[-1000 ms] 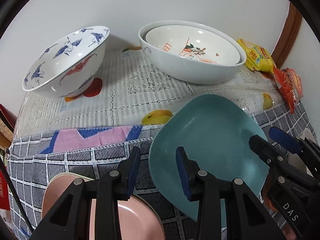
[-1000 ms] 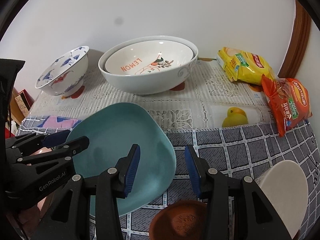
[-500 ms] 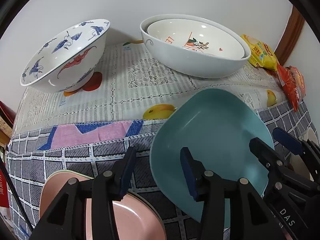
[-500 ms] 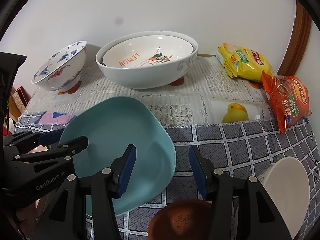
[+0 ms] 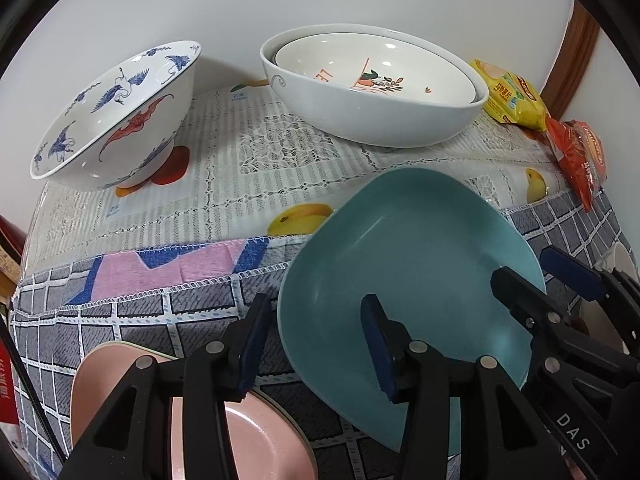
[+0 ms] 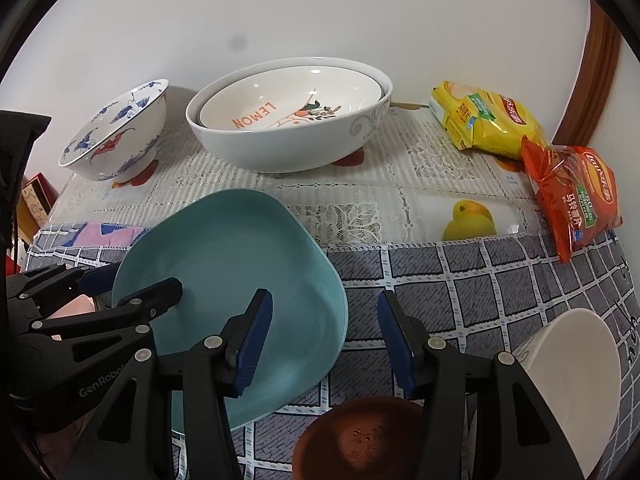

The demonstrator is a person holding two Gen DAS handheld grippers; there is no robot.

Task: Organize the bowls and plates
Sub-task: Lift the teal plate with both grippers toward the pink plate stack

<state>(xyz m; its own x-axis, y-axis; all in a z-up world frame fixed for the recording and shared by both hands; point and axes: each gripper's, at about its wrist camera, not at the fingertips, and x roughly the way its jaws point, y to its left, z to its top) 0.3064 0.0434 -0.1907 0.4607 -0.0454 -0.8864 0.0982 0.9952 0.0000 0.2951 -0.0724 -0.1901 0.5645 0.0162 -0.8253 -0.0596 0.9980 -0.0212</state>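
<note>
A teal plate [image 5: 408,276] lies on the checked cloth, also in the right wrist view [image 6: 236,280]. My left gripper [image 5: 314,344] is open, its jaws straddling the plate's left rim. My right gripper [image 6: 324,336] is open, straddling the plate's right rim. A pink plate [image 5: 256,432] lies under my left gripper. A white "LEMON" bowl nested in a larger white bowl [image 6: 292,120] stands at the back. A blue-and-red patterned bowl [image 5: 116,116] stands back left.
A brown bowl [image 6: 360,436] and a white bowl [image 6: 572,376] sit at the front right. A yellow snack bag [image 6: 484,120] and a red snack bag [image 6: 576,192] lie at the back right. The wall runs close behind the table.
Both grippers have opened wider around the teal plate's rims. The views have shifted slightly; the plate stays on the cloth.
</note>
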